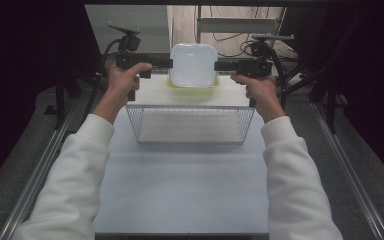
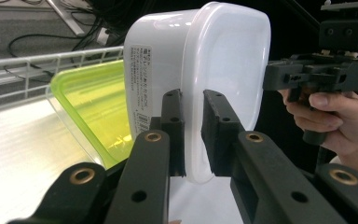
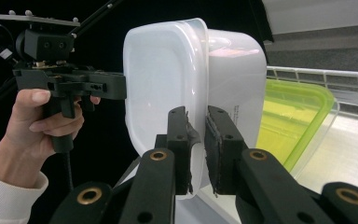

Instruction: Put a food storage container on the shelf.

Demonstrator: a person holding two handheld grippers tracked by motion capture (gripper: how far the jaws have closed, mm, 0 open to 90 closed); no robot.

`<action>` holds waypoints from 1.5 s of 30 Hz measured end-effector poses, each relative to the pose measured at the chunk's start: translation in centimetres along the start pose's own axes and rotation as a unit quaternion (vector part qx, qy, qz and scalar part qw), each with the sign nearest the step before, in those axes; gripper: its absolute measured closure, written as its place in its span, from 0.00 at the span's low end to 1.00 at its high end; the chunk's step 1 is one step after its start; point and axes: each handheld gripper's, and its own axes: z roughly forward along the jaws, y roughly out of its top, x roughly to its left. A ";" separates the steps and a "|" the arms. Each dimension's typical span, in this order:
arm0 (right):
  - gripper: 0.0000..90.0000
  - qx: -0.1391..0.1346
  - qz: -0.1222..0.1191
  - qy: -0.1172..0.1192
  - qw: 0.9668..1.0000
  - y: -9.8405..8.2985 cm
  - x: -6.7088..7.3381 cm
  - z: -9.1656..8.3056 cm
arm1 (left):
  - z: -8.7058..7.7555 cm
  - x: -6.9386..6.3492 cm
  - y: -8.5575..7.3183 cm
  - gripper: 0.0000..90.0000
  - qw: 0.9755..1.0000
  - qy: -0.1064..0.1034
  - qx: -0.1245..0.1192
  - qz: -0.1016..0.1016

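Hands reach forward side by side in the high view, white sleeves rising from 6 o'clock, each gripping a pistol-style tool turned inward. The left gripper [image 1: 166,63] comes in from 9 o'clock and the right gripper [image 1: 219,66] from 3 o'clock, and each is clamped on an opposite rim of one white container [image 1: 193,64] held between them, above the far end of the table [image 1: 180,175]. Both pairs of jaws pinch the thin rim edge, nearly closed. The container faces its opening toward the camera, its long axis running between the grippers. Beneath it sits one yellow-green lidded box [image 1: 192,87]. One wire basket [image 1: 190,125] stands at 6 o'clock of it.
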 end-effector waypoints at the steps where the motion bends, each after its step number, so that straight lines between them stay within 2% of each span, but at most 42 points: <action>1: 0.88 0.001 0.001 -0.001 1.000 0.1 -0.2 0.1 | 0.1 0.1 0.1 0.88 1.000 0.001 0.001 -0.003; 8: 0.88 0.003 0.016 -0.005 1.000 0.7 -1.3 0.8 | 0.9 1.3 0.4 0.88 1.000 -0.005 -0.001 -0.026; 13: 0.88 -0.001 0.028 0.002 1.000 1.0 -1.8 0.9 | 1.1 1.8 0.6 0.88 0.999 -0.014 -0.005 -0.041; 19: 0.88 -0.007 0.057 0.014 0.998 1.2 -2.4 1.1 | 1.3 2.5 0.9 0.88 0.997 -0.025 -0.007 -0.073; 20: 0.87 -0.007 0.064 0.014 0.998 1.2 -2.5 1.1 | 1.3 2.5 0.9 0.88 0.997 -0.025 -0.007 -0.073; 21: 0.87 -0.009 0.069 0.015 0.997 1.3 -2.6 1.2 | 1.5 2.9 1.0 0.88 0.996 -0.031 -0.011 -0.089; 25: 0.85 -0.015 0.090 0.014 0.996 1.4 -3.1 1.5 | 1.9 3.7 1.1 0.88 0.992 -0.045 -0.021 -0.115; 30: 0.84 -0.027 0.125 0.016 0.992 1.5 -4.1 2.0 | 2.4 4.7 1.3 0.88 0.987 -0.060 -0.031 -0.148; 35: 0.82 -0.036 0.150 0.015 0.988 1.6 -4.9 2.6 | 2.8 5.4 1.3 0.86 0.983 -0.065 -0.032 -0.169; 37: 0.80 -0.037 0.163 0.013 0.986 1.5 -5.1 2.8 | 2.9 5.5 1.3 0.86 0.983 -0.056 -0.029 -0.170; 40: 0.80 -0.033 0.180 0.012 0.983 1.3 -5.4 2.9 | 2.9 5.6 1.3 0.87 0.984 -0.056 -0.030 -0.168; 45: 0.80 -0.037 0.180 0.009 0.983 1.3 -5.4 3.0 | 2.9 5.4 1.2 0.86 0.985 -0.052 -0.032 -0.163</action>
